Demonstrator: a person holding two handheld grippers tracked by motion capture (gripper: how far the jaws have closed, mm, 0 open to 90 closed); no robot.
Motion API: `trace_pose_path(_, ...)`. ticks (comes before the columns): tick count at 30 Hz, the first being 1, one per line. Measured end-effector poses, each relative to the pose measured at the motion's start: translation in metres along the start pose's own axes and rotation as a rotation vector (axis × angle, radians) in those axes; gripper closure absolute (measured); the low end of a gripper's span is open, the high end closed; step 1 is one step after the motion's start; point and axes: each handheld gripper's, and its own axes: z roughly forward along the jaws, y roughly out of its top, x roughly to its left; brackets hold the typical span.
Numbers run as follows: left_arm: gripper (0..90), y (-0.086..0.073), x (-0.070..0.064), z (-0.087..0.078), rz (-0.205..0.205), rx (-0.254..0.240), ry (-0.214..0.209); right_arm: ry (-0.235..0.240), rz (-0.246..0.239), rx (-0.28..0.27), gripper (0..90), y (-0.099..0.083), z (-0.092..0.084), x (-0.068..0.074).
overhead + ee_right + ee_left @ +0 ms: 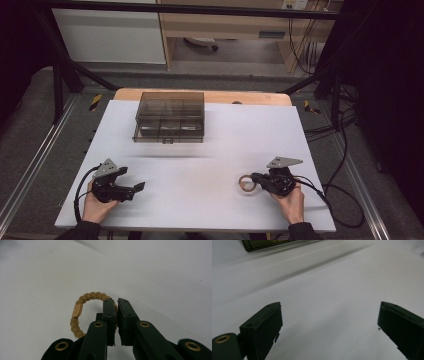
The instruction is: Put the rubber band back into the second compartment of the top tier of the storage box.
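A tan braided hair band (245, 183) lies as a ring on the white table at the front right. My right gripper (255, 178) is shut on its right side. In the right gripper view the braided band (82, 305) curves out to the left of my right gripper (115, 302), whose jaws pinch the cord between them. My left gripper (138, 186) rests at the front left, held by a hand, and points right. In the left gripper view my left gripper (329, 315) stands open over bare table with nothing between the fingers.
A smoky clear plastic organizer box (169, 117) with several compartments and a closed lid stands at the back centre of the table (200, 165). Its corner (262, 243) shows in the left gripper view. Cables trail off the table's right edge.
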Motion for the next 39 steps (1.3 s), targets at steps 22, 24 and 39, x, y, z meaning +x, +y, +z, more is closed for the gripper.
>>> trace_pose_path(22, 5.0, 0.0, 0.001, 0.0, -0.004, -0.002, 0.008, 0.017, -0.015, -0.036, 85.1, 0.019, 0.001, 0.009)
trace_pose_path(24, 5.0, 0.0, 0.0, 0.0, -0.003, -0.002, 0.008, 0.017, -0.019, -0.04, 85.1, 0.022, 0.001, 0.01)
trace_pose_path(39, 5.1, 0.0, 0.0, 0.0, -0.004, 0.0, 0.011, 0.028, -0.037, -0.053, 85.3, 0.038, 0.009, 0.019)
